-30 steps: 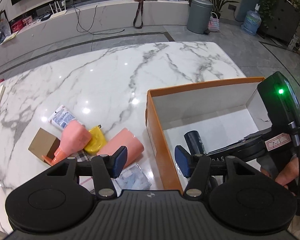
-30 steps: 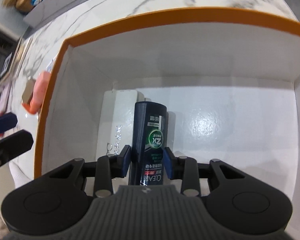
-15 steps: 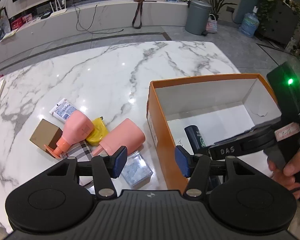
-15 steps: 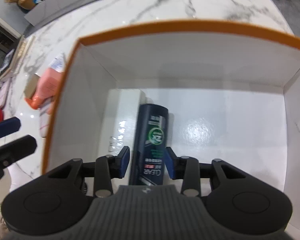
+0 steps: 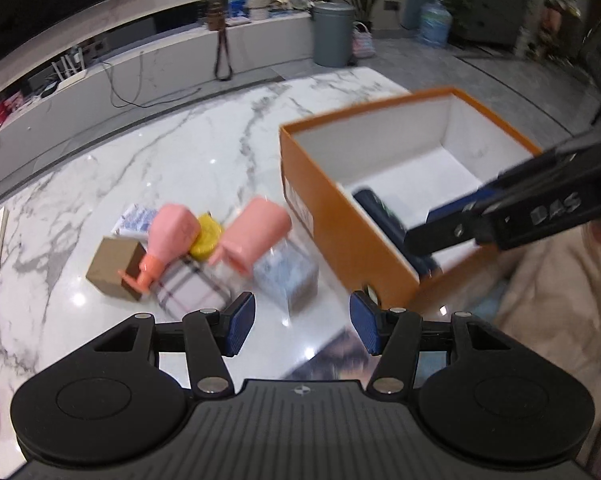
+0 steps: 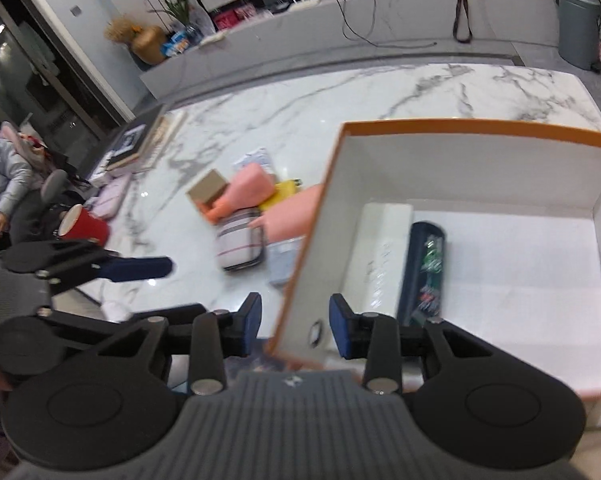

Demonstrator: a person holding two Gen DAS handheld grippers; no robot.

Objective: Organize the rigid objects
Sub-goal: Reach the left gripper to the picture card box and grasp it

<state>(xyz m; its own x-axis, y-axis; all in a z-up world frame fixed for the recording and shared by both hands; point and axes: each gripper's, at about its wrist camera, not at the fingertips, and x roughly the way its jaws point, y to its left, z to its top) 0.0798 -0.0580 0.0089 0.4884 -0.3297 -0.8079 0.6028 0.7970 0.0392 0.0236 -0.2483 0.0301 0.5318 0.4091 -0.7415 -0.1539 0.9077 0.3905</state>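
An orange box point(image 5: 340, 216) with a white inside stands on the marble table; it also shows in the right wrist view point(image 6: 480, 128). A dark blue bottle point(image 6: 426, 268) lies in it beside a white flat box point(image 6: 376, 256); the bottle shows in the left wrist view point(image 5: 380, 212). My right gripper point(image 6: 294, 330) is open and empty above the box's near left corner. My left gripper point(image 5: 302, 328) is open and empty above the table's near edge. Left of the box lie two pink bottles point(image 5: 172, 236) point(image 5: 256, 232), a yellow item point(image 5: 206, 236), a brown carton point(image 5: 114, 268), a plaid pouch point(image 5: 192, 292) and a clear packet point(image 5: 286, 276).
A red cup point(image 6: 82, 226) stands at the table's left end near stacked books point(image 6: 140, 144). A white tube point(image 5: 136, 218) lies behind the pile. A grey bin point(image 5: 332, 34) and a water jug point(image 5: 434, 24) stand on the floor beyond the table.
My right gripper has let go of the dark blue bottle, opened wider and drawn up and back out of the box. My left gripper has pulled back toward the table's near edge.
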